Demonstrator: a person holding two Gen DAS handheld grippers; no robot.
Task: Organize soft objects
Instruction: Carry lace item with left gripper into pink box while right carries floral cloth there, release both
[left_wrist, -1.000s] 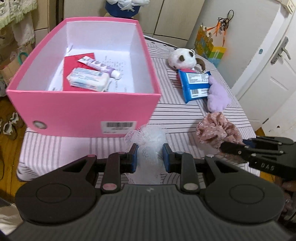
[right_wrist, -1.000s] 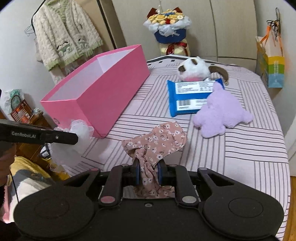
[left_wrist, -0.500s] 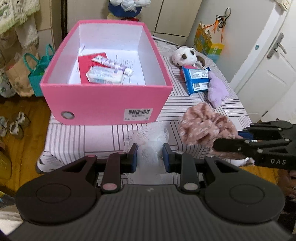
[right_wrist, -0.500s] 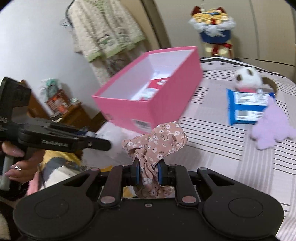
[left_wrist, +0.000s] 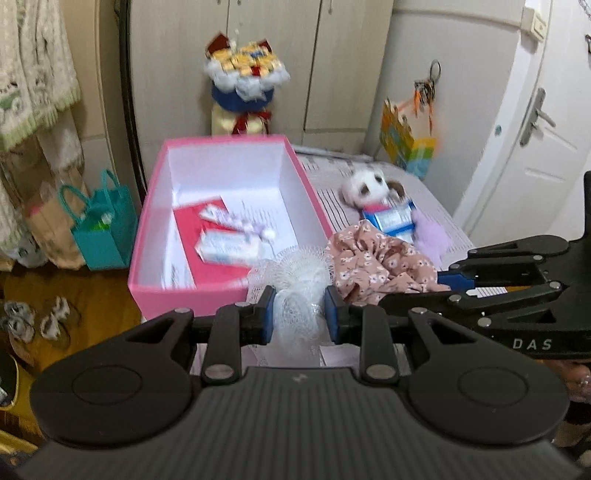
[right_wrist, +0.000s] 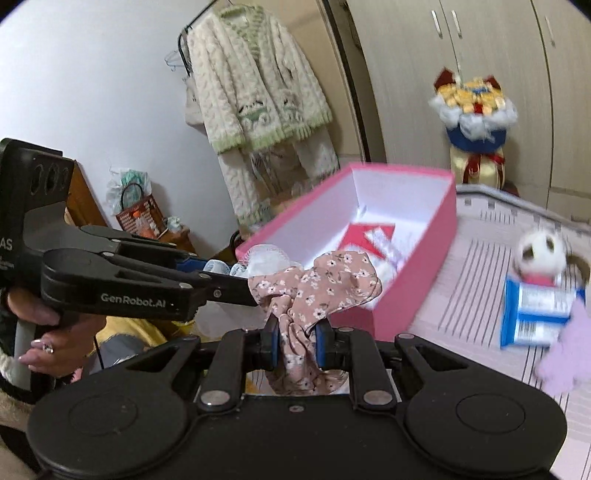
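My left gripper (left_wrist: 298, 309) is shut on a white mesh puff (left_wrist: 295, 280) and holds it in the air just before the near wall of the pink box (left_wrist: 184, 291). My right gripper (right_wrist: 294, 341) is shut on a pink floral scrunchie (right_wrist: 317, 288), lifted beside the puff, near the box's near corner (right_wrist: 406, 295). The scrunchie also shows in the left wrist view (left_wrist: 373, 258), and the puff in the right wrist view (right_wrist: 266, 258). The box holds a red card, a tube and a white pack.
A panda plush (left_wrist: 364, 186), a blue wipes pack (left_wrist: 391, 219) and a lilac plush (left_wrist: 430, 236) lie on the striped table (right_wrist: 480, 273) right of the box. A teal bag (left_wrist: 103, 229) stands on the floor at left. A wardrobe and door stand behind.
Both grippers have risen from the table with the puff and the scrunchie and come close together in front of the box. The view now looks down into the box from higher up.
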